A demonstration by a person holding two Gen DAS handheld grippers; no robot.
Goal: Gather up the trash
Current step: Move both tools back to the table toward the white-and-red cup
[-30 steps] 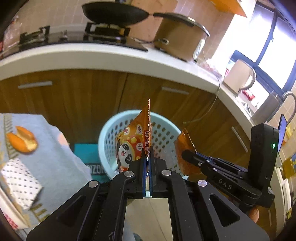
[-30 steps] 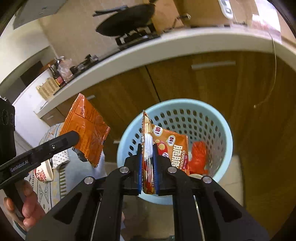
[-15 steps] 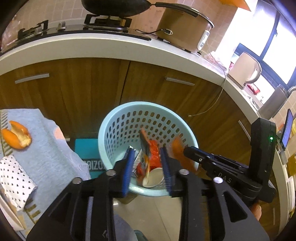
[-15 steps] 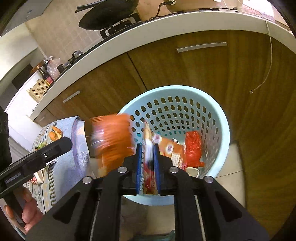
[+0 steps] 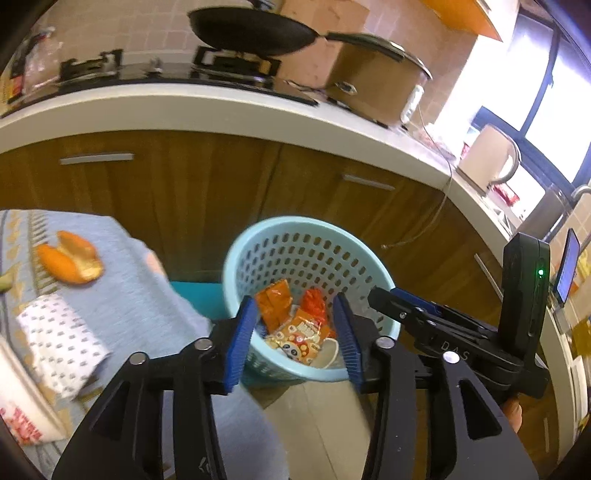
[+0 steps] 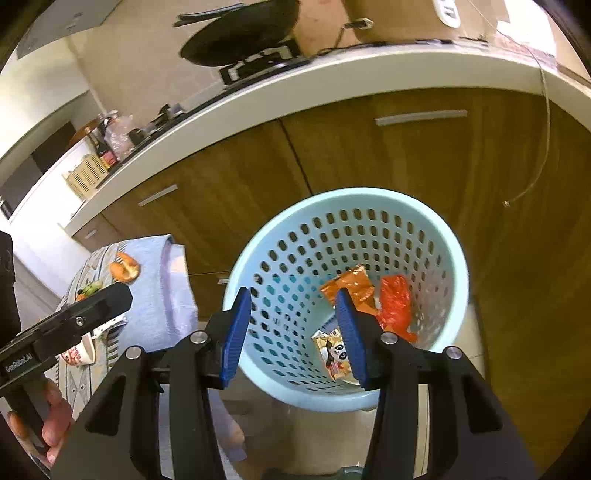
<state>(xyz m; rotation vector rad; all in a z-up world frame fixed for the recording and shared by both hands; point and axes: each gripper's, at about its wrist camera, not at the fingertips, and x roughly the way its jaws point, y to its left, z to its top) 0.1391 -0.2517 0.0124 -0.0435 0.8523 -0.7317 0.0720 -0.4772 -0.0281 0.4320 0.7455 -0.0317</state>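
Note:
A light blue perforated basket (image 5: 280,236) (image 6: 454,258) stands on the floor by the wooden cabinets. Inside lie an orange snack wrapper (image 5: 273,302) (image 6: 351,284), a panda-print wrapper (image 5: 299,338) (image 6: 332,354) and a red wrapper (image 5: 316,301) (image 6: 397,306). My left gripper (image 5: 295,336) is open and empty above the basket's near rim. My right gripper (image 6: 293,332) is open and empty above the basket too. Orange peel (image 5: 70,256) (image 6: 125,266) and a dotted white napkin (image 5: 59,339) lie on the blue cloth-covered table (image 5: 147,295).
A white countertop (image 5: 221,107) with a stove, black pan (image 5: 255,31) and brown cooker (image 5: 373,88) runs behind. A kettle (image 5: 487,162) stands at the right. A paper cup (image 6: 79,354) sits on the table. A teal box (image 5: 195,299) lies beside the basket.
Both grippers opened and let their snack wrappers go. The wrappers dropped into the basket and now lie at its bottom.

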